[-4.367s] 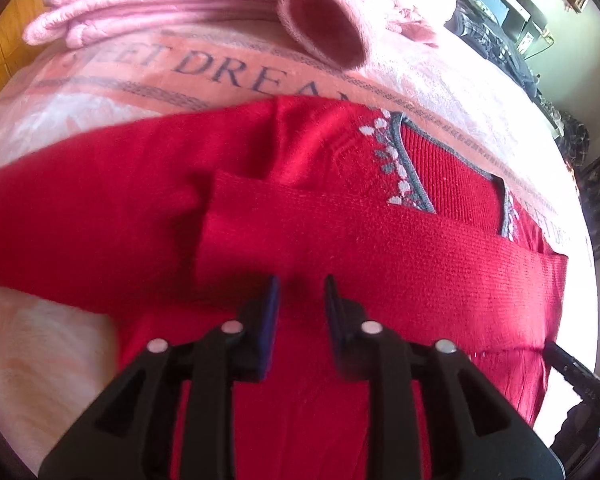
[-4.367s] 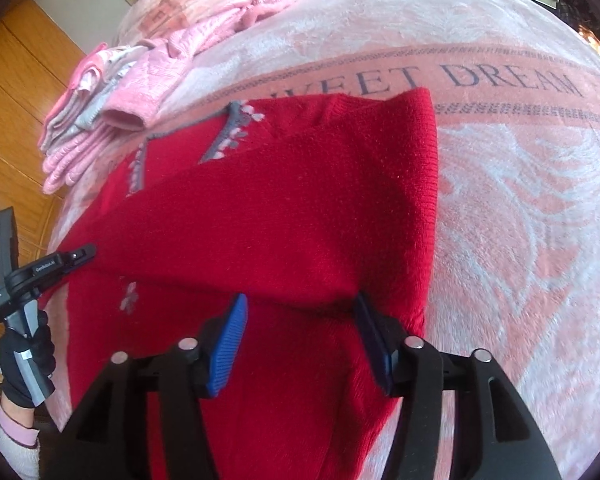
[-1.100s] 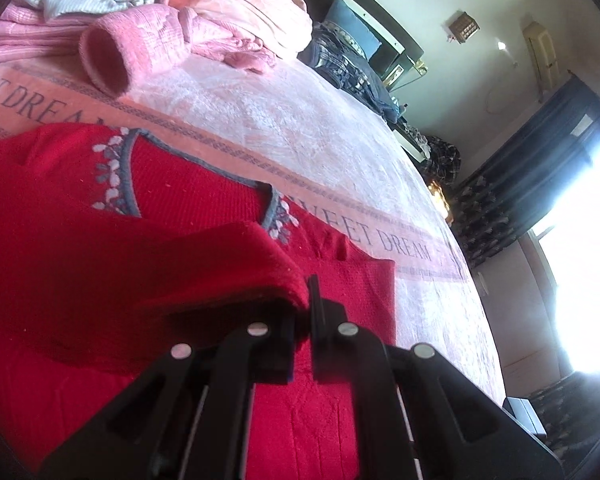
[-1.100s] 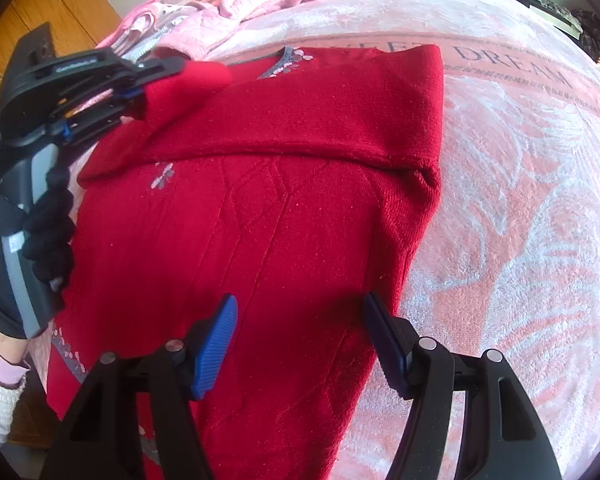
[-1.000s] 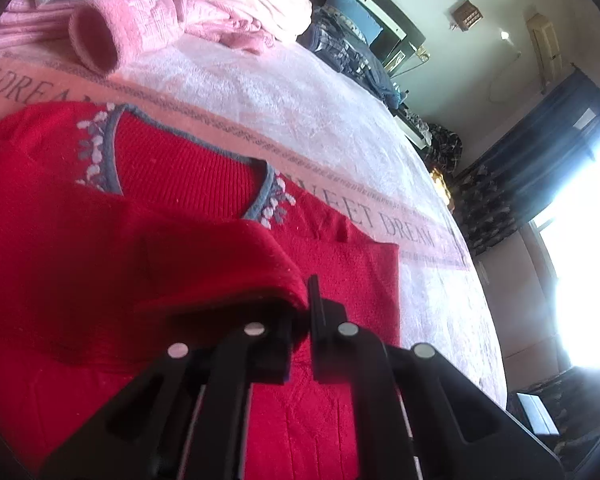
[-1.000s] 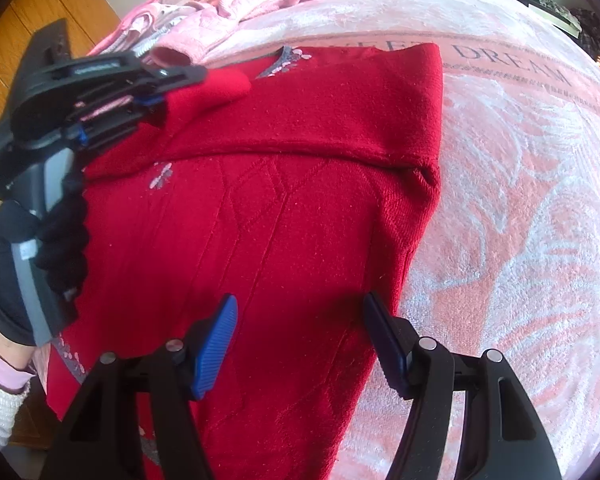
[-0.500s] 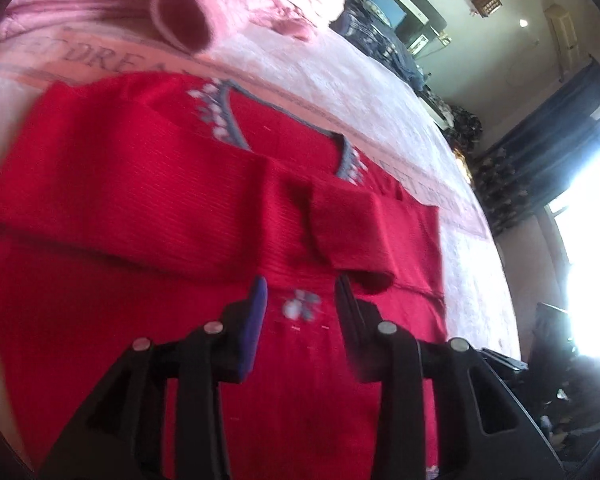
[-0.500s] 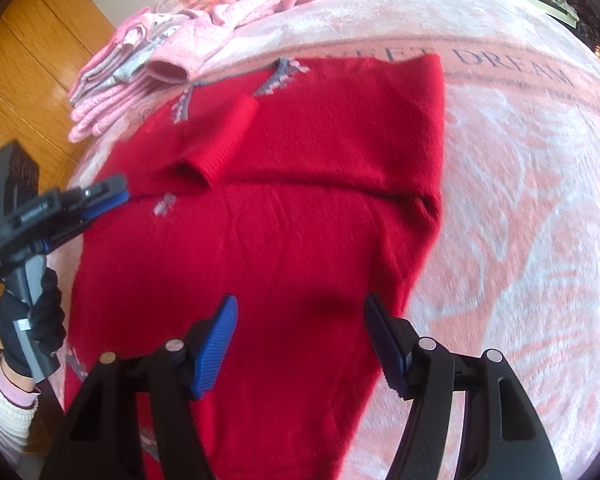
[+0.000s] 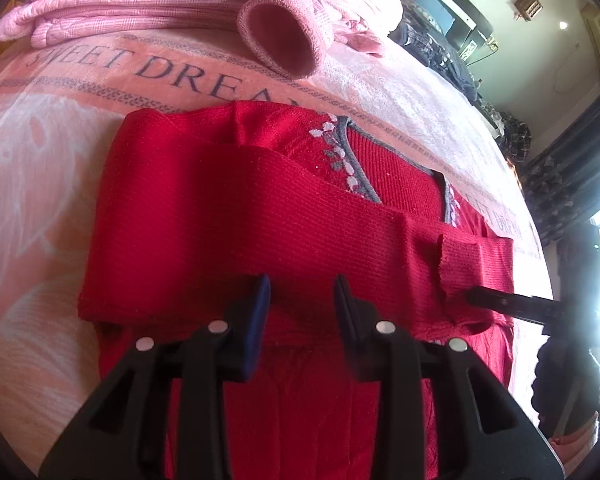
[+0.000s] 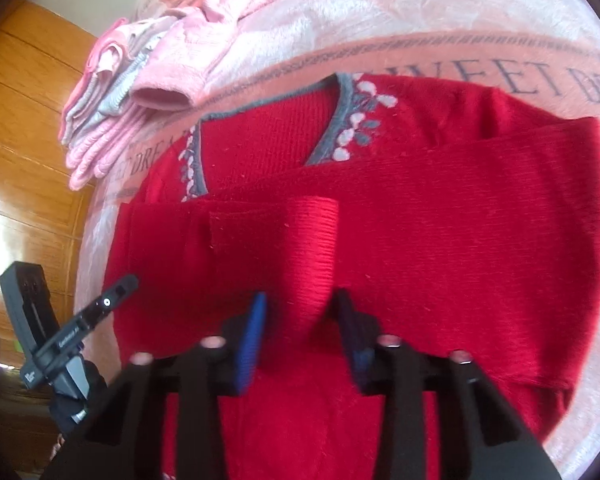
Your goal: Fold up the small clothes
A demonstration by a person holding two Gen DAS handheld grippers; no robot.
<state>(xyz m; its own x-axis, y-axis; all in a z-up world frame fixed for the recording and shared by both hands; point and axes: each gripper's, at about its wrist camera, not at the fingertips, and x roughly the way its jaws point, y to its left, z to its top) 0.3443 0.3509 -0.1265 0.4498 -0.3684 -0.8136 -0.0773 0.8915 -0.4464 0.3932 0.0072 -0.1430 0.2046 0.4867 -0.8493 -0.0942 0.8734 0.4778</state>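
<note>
Since the earlier frames, the left gripper (image 9: 302,304) had released the sleeve cuff (image 10: 314,252) and drawn back; the right gripper (image 10: 298,320) had advanced to that cuff. The red knitted sweater with grey neckline trim (image 9: 260,232) lay flat on the pink "SWEET DREAM" blanket (image 9: 52,152), both sleeves crossed over the chest. Both grippers' fingers stood parted, gripping nothing. Judgement: sleeve stage complete; the body fold remained.

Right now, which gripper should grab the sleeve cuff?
Probably the right gripper: the cuff sits between its open fingers. The left gripper hovers farther along the sleeve, away from the cuff.
</note>
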